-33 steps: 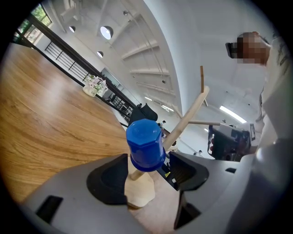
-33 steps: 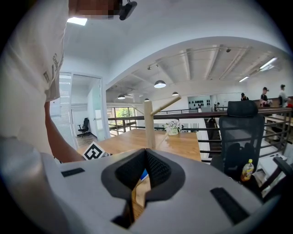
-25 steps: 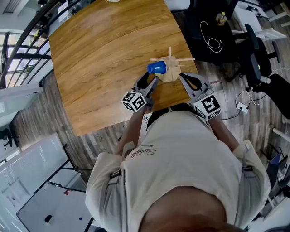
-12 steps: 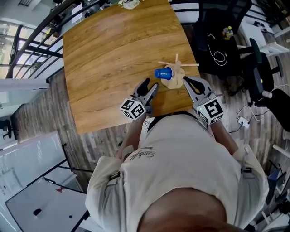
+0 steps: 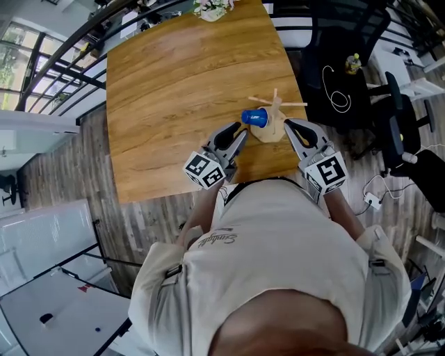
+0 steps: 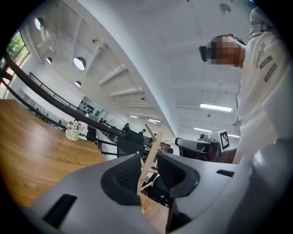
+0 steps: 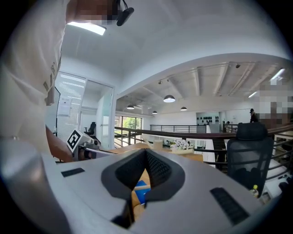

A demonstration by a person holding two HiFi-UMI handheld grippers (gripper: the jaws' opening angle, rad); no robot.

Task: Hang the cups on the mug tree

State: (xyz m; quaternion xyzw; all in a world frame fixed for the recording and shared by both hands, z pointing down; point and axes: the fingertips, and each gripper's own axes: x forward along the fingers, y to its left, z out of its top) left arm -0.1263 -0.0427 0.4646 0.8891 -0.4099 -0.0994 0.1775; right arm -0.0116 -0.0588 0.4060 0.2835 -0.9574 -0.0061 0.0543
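Observation:
A blue cup [image 5: 254, 117] hangs sideways on a peg of the wooden mug tree [image 5: 275, 111], which stands near the front edge of the wooden table [image 5: 174, 83]. My left gripper [image 5: 238, 132] is just left of the cup and apart from it. Its jaws have just been closing; a narrow gap remains with nothing in it. In the left gripper view the mug tree [image 6: 152, 142] shows beyond my left gripper [image 6: 149, 171]. My right gripper [image 5: 290, 126] is just right of the tree's base. In the right gripper view my right gripper [image 7: 145, 153] is shut and empty, the blue cup [image 7: 141, 191] beyond it.
A vase of flowers [image 5: 212, 7] stands at the table's far edge. Right of the table is a black office chair [image 5: 334, 69], with cables [image 5: 372, 201] on the floor. A dark railing [image 5: 69, 62] runs along the left. The person's body stands against the near table edge.
Both grippers have risen from the table beside the tree. The left jaws have narrowed from wide open to a small gap. The blue cup stays on its peg.

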